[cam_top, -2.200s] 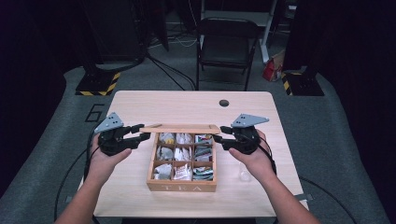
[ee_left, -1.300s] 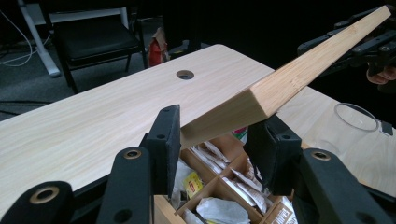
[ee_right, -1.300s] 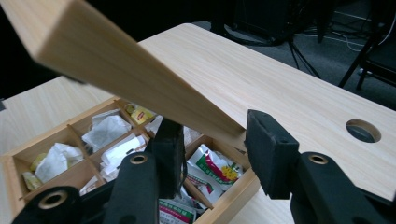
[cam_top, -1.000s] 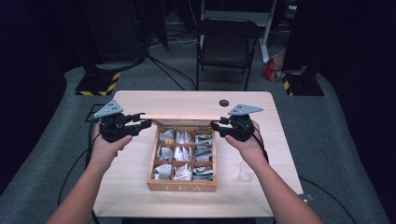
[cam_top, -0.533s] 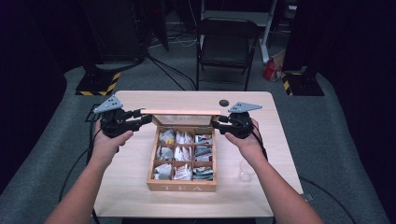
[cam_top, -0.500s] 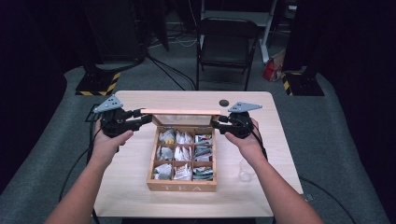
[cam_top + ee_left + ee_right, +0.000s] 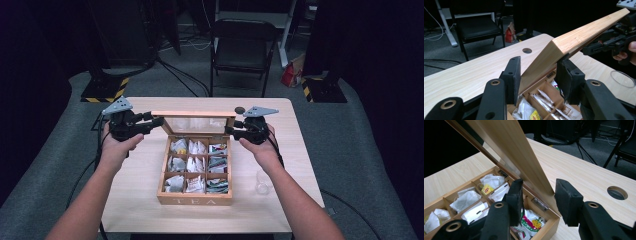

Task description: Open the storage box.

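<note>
We take the table (image 7: 145, 210) as our landmark and work down in size. The tea box (image 7: 195, 199) sits near the table's middle, its long axis running from our edge of the table toward the far edge, the "TEA" front wall facing us. Its 9 compartments hold tea bags (image 7: 465, 199).

The lid (image 7: 194, 123) is hinged along the box's far wall and stands raised, roughly upright or a little short of it. Its long axis runs across the table, left to right, and its free edge points up and slightly toward us.

The left gripper (image 7: 150, 121) sits at the lid's left end. In the left gripper view its jaws are spread, with the lid's corner (image 7: 564, 47) between them; one pad (image 7: 569, 77) seems to touch the wood, the other stands apart. The right gripper (image 7: 233, 131) is at the lid's right end, jaws likewise spread around the lid's edge (image 7: 531, 172); whether either pad presses the wood, we cannot tell.

The main risk, as we judge it: neither gripper truly pinches the lid, so if either hand drifts, the lid could slip free and fall shut on the box. Uneven pushing could twist the lid against its hinge (image 7: 539, 204), or shove the whole box toward the table's far edge. A small clear cup (image 7: 261, 182) right of the box could also be knocked.
</note>
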`<state>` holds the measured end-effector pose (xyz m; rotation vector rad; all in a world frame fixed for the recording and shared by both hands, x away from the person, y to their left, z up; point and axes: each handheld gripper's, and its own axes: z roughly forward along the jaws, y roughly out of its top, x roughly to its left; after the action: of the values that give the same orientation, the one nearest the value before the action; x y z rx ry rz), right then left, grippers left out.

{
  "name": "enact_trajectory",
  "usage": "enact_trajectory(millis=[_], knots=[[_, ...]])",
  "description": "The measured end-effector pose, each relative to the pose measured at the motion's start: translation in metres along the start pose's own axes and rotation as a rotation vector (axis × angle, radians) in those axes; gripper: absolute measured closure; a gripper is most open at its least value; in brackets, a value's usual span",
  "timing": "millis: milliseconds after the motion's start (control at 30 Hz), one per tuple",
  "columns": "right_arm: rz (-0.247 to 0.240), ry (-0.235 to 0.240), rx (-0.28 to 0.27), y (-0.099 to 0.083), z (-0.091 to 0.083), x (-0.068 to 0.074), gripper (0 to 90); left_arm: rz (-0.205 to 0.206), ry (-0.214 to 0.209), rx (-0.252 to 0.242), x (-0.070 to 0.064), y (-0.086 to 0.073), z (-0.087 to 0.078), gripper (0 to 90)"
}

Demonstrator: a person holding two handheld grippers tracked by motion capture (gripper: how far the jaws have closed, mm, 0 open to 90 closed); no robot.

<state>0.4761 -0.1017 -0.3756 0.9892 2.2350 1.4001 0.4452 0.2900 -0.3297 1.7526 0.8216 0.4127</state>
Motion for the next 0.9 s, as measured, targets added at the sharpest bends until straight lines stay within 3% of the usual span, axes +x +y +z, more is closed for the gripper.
enact_trajectory(millis=[533,900], knots=[[0.004,0.002,0.004,0.002,0.011,-0.009,57.8,-0.009,-0.001,0.007,0.008,0.005,0.010,55.9],[0.004,0.000,0.007,0.006,0.015,-0.011,59.4,-0.021,0.015,0.035,0.017,-0.009,0.019,55.7]])
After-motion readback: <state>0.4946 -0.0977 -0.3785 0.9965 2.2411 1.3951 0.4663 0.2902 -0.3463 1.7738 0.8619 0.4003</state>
